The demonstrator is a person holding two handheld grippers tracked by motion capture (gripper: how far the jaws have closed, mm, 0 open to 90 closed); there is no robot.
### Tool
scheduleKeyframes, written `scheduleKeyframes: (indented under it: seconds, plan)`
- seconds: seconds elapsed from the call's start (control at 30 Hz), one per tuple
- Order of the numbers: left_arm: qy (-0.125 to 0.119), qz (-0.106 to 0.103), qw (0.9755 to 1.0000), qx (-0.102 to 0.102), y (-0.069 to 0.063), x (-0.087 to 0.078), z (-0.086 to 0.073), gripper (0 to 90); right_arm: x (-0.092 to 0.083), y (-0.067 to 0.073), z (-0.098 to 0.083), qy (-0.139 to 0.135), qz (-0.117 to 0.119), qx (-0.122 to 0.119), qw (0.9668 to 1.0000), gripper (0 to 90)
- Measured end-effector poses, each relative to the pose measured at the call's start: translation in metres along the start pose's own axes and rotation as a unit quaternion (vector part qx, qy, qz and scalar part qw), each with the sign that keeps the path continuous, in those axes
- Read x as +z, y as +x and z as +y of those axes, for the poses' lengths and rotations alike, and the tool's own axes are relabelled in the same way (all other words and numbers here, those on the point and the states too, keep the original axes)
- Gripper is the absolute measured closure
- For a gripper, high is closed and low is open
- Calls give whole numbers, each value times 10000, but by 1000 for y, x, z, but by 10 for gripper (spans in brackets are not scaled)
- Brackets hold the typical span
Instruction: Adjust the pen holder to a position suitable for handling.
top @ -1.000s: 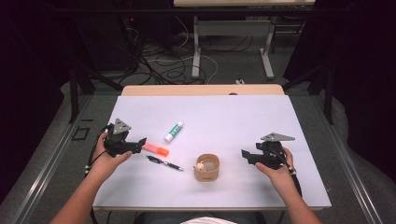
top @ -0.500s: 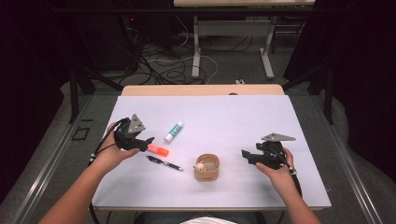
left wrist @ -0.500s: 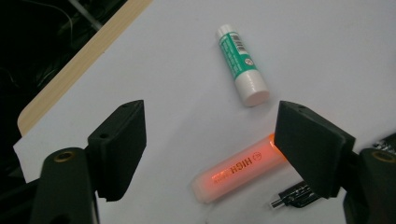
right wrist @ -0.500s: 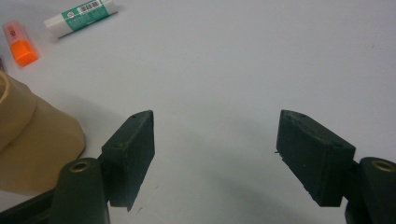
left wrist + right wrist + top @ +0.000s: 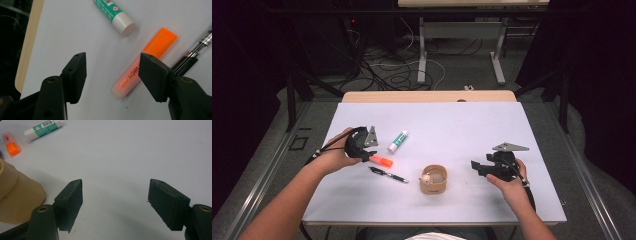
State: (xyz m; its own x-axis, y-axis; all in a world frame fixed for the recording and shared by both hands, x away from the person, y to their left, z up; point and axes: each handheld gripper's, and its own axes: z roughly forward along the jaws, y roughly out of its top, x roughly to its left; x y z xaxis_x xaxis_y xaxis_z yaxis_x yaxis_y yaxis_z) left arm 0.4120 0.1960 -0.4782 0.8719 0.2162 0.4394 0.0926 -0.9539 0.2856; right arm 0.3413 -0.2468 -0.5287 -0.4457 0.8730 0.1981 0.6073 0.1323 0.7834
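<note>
- The left gripper (image 5: 113, 72) hangs just over the orange highlighter (image 5: 143, 62). Its jaws have just been closing, but they are released for now: the pen's clear end lies in the gap between them, nearer the right-hand pad, and neither pad presses on it.
- The highlighter lies flat on the white surface (image 5: 452, 125), aslant to the jaws in the left gripper view, its capped orange end pointing away from the gripper.
- A black pen (image 5: 193, 56) lies touching or just beside the highlighter, behind the right-hand jaw. If the jaws close as they stand, that pad could catch the pen too, or push it aside.
- A green-and-white glue stick (image 5: 115, 13) lies near the highlighter's far end but apart from it; a sideways shove of the highlighter could roll it.
- Because the highlighter sits off-centre and aslant in the gap, I judge the likelier fault to be a pinch on one edge, so that it twists or squirts out instead of seating between the pads.
- In the high view, the left gripper (image 5: 364, 152) is at the highlighter's (image 5: 381, 161) near end, with a roll of tan tape (image 5: 433, 180) farther toward the middle.
- The right gripper (image 5: 477, 166) rests well apart at the other side, jaws released with nothing between them, and poses no trouble where it is.
</note>
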Motion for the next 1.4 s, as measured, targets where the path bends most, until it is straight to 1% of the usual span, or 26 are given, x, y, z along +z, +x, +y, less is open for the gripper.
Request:
scheduleKeyframes:
  seconds: [0.03, 0.07, 0.13, 0.23, 0.3, 0.33, 0.37, 0.4, 0.47, 0.5, 0.53, 0.63, 0.73, 0.77, 0.83, 0.87, 0.9, 0.93, 0.97, 1.0, 1.07, 1.2, 1.27, 1.3, 1.33, 1.4]
  plan:
    - [8, -12, 10000, 87, 0, 1, 0, 397, 0, 0, 0, 3, -9, -12, 10000, 277]
    - [31, -83, 9998, 157, 1, 3, 1, 397, 0, 0, 0, 12, -15, -26, 10000, 276]
    - [97, -136, 9994, 307, 0, 6, 2, 404, 0, 0, 0, -11, -36, -62, 10000, 252]
    - [246, -166, 9979, 574, -1, 12, 2, 411, 0, -1, 1, -47, -88, -94, 9999, 202]
    - [312, -221, 9968, 707, -3, 17, 2, 420, 0, -1, 1, -79, -97, -78, 9999, 184]
    - [407, -263, 9957, 789, -3, 20, 2, 424, 0, -2, 1, -87, -106, -85, 9999, 181]
    - [489, -283, 9950, 820, -5, 23, 1, 439, 0, -1, 1, -86, -121, -68, 9999, 170]
    - [565, -280, 9937, 930, -6, 26, 1, 443, 0, -1, 1, -85, -148, -65, 9998, 161]
    - [671, -277, 9915, 1084, -7, 31, 0, 458, 0, -1, 1, -94, -179, -91, 9998, 159]
    - [686, -268, 9913, 1087, -8, 33, -1, 458, 0, -1, 1, -95, -185, -100, 9997, 155]
    - [710, -273, 9906, 1133, -8, 35, -1, 464, 0, -1, 1, -94, -198, -107, 9997, 153]
    - [725, -263, 9907, 1119, -8, 37, -3, 475, 0, -1, 1, -75, -229, -152, 9996, 149]
    - [739, -226, 9894, 1229, -8, 39, -5, 484, 1, 0, 1, -60, -249, -176, 9995, 148]
    - [771, -214, 9885, 1280, -7, 39, -6, 491, 1, 0, 1, -48, -228, -150, 9996, 148]
    - [788, -291, 9884, 1263, -7, 39, -8, 502, 1, 1, 1, -33, -233, -157, 9996, 148]
    - [778, -301, 9890, 1219, -7, 39, -9, 510, 1, 1, 1, -29, -228, -169, 9996, 148]
    - [796, -320, 9888, 1218, -7, 38, -10, 519, 1, 1, 1, -23, -224, -160, 9996, 149]
    - [781, -319, 9882, 1278, -7, 38, -11, 527, 2, 1, 1, -21, -224, -167, 9996, 149]
    - [759, -336, 9886, 1253, -8, 38, -12, 535, 2, 1, 0, -24, -234, -208, 9995, 149]
    - [736, -320, 9888, 1262, -8, 38, -13, 538, 2, 1, 0, -16, -225, -192, 9996, 150]
    - [749, -309, 9879, 1319, -7, 38, -14, 541, 2, 1, 0, -6, -224, -176, 9996, 151]
    - [736, -393, 9878, 1314, -7, 38, -16, 550, 3, 1, 0, 20, -210, -188, 9996, 153]
    - [740, -373, 9874, 1349, -6, 38, -16, 554, 3, 1, 0, 30, -193, -176, 9997, 153]
    - [729, -390, 9873, 1357, -6, 38, -16, 561, 4, 0, -1, 11, -198, -266, 9994, 154]
    - [718, -394, 9864, 1424, -5, 38, -16, 570, 4, 0, -1, 15, -193, -267, 9995, 154]
    - [734, -419, 9858, 1449, -6, 38, -17, 581, 4, 0, -1, 18, -192, -262, 9995, 154]
